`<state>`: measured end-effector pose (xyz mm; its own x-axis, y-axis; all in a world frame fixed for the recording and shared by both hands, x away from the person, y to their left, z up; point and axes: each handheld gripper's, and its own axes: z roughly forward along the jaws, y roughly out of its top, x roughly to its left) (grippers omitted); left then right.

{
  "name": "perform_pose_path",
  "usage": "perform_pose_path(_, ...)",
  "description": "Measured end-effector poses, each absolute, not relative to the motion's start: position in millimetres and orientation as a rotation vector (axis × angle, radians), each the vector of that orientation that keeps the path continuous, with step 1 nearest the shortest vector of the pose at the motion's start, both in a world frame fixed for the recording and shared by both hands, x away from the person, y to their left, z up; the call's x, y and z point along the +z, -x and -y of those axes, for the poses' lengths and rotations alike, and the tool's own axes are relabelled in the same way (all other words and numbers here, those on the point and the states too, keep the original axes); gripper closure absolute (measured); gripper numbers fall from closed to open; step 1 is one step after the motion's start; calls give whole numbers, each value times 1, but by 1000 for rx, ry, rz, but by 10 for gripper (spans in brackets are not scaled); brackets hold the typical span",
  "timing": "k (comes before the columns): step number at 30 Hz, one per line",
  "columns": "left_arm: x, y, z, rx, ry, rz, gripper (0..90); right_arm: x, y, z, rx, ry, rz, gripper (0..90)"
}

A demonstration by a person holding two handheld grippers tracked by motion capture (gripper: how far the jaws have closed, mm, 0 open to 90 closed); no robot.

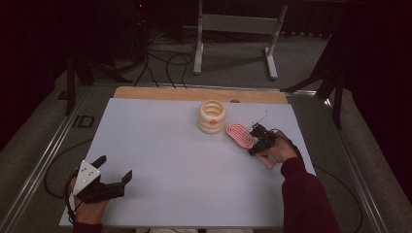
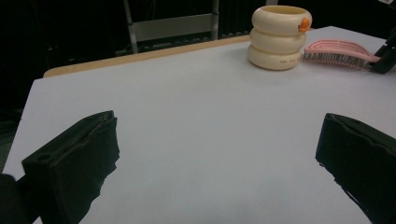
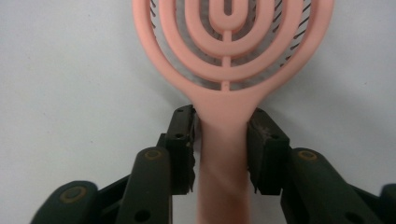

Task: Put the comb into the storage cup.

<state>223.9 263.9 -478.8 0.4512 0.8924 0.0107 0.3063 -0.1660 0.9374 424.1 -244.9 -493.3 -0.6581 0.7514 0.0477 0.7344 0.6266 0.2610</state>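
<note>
Dark floor with loose cables surrounds a pale sheet (image 1: 184, 160) that covers the table, a wooden strip showing along its far edge. At the near left corner the left gripper (image 1: 114, 170) rests in a hand, grey plate on top, its jaws spread wide with nothing but bare sheet between them; the left gripper view shows the same wide gap. Toward the middle of the far side stands a cream ringed holder (image 1: 212, 117), three stacked rolls with an orange spot inside its mouth. Just right of it lies a pink brush (image 1: 241, 135), flat on the sheet, bristles down, head near the holder and handle running toward the near right. The right gripper (image 3: 220, 144) sits over that handle just below the head, one jaw at each side. On the right the pad meets the handle; on the left a thin gap seems to remain, so whether the grip is firm I cannot tell.
</note>
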Motion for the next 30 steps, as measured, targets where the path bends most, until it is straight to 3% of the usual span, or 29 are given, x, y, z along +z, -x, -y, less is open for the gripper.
perform_pose_path(30, -479, -224, -264, 741, -1718, -1051, 0, -493, -412, 250, 453, -1212, -2744, 698)
